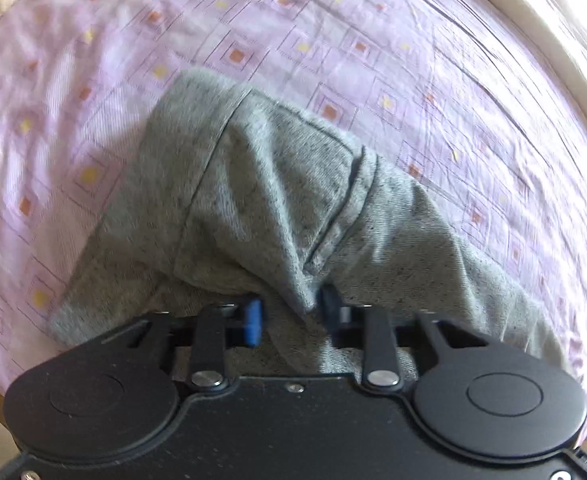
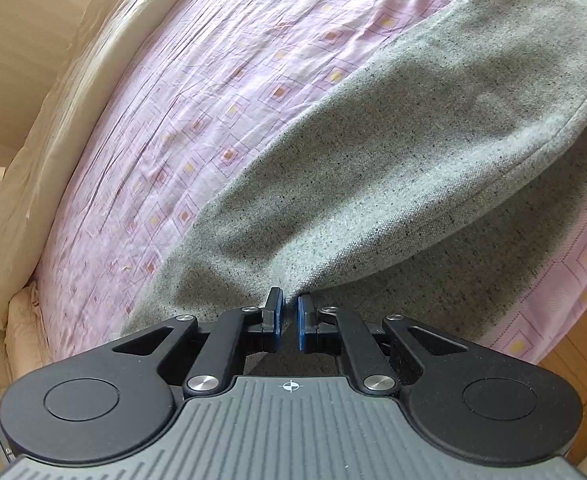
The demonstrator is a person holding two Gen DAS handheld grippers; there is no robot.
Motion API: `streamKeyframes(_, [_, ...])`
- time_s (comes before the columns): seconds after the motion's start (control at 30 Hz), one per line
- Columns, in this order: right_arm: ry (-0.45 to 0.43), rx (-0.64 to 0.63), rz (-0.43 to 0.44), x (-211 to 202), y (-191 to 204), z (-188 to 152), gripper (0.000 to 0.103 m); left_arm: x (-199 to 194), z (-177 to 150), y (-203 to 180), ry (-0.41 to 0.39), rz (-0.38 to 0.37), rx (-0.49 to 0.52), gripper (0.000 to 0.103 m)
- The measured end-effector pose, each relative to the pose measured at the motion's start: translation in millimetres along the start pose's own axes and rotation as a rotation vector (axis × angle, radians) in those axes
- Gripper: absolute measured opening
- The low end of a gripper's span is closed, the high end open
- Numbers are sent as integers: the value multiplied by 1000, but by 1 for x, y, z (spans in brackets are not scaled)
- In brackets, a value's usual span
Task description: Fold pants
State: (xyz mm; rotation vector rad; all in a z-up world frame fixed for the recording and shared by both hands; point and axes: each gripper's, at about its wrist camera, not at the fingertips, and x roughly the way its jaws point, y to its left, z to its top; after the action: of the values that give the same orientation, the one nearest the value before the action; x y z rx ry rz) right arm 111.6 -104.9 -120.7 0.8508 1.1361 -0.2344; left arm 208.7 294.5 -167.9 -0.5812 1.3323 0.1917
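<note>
Here both tools pinch pants (image 2: 373, 184) edges: left tool (image 1: 293, 316), right tool (image 2: 289, 316); sheet (image 1: 333, 32) open beyond.

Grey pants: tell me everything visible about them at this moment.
The grey pants are speckled, soft-looking knit with stitched seams, bunched and partly folded over themselves on the pink patterned bedsheet. The right gripper pinches a fabric edge; in the left wrist view a fold sits between the left gripper fingers.

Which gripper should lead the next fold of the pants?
Probably right. The right gripper is shut on an edge of the grey pants, cloth already lifted. The left gripper has a bunched fold between its pads, but blur hides whether it grips.
</note>
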Motion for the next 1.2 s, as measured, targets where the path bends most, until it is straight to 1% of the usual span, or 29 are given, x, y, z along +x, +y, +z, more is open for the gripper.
streamKeyframes(0.03, [1,-2,-1,0,0,-1,8,-7,-1,-5,-12,8,30,23])
streamKeyframes(0.1, [0,-10,-4,-6,1,-2,8,-26,-5,-18,-26,32,109,22])
streamKeyframes(0.17, [-12,-20,3,-17,1,-4,8,-48,-12,-25,-33,47,166,21])
streamKeyframes(0.23, [-18,-33,6,-28,0,-6,8,-66,-16,-25,-32,50,196,21])
streamKeyframes(0.3, [-15,-50,4,-36,-4,-10,8,-76,-23,-22,-19,62,226,21])
streamKeyframes(0.4, [17,-72,-38,-32,-11,-17,8,-63,-36,-13,18,122,266,15])
streamKeyframes(0.43, [32,-65,-52,-27,-15,-20,8,-56,-42,-8,35,154,272,13])
streamKeyframes(0.47, [46,-53,-67,-22,-19,-22,8,-47,-44,-4,52,175,269,13])
streamKeyframes(0.53, [68,-43,-90,-12,-24,-28,8,-37,-48,7,80,188,244,13])
streamKeyframes(0.6, [84,-56,-113,-3,-24,-34,8,-32,-49,14,90,197,224,13])
streamKeyframes(0.7, [104,-85,-146,10,-21,-39,8,-26,-48,14,95,208,234,13])
streamKeyframes(0.8, [125,-89,-175,21,-23,-39,8,-13,-46,11,117,235,248,16])
streamKeyframes(0.87, [142,-101,-196,28,-22,-39,8,-5,-48,13,139,258,245,20])
streamKeyframes(0.93, [168,-90,-203,32,-22,-38,9,1,-48,14,173,274,258,24])
streamKeyframes(0.97, [175,-75,-200,31,-22,-36,10,-1,-48,14,178,268,269,24])
streamKeyframes(1.03, [185,-51,-179,24,-21,-31,11,-9,-47,10,192,267,328,26])
streamKeyframes(1.07, [191,-43,-168,19,-20,-28,12,-18,-47,6,199,273,366,24])
streamKeyframes(1.1, [190,-39,-157,12,-19,-25,13,-27,-47,2,193,263,401,24])
streamKeyframes(1.17, [161,-49,-136,-2,-15,-20,21,-48,-47,-12,144,216,493,25])
streamKeyframes(1.2, [132,-65,-138,-12,-14,-17,22,-56,-47,-20,109,209,540,25])
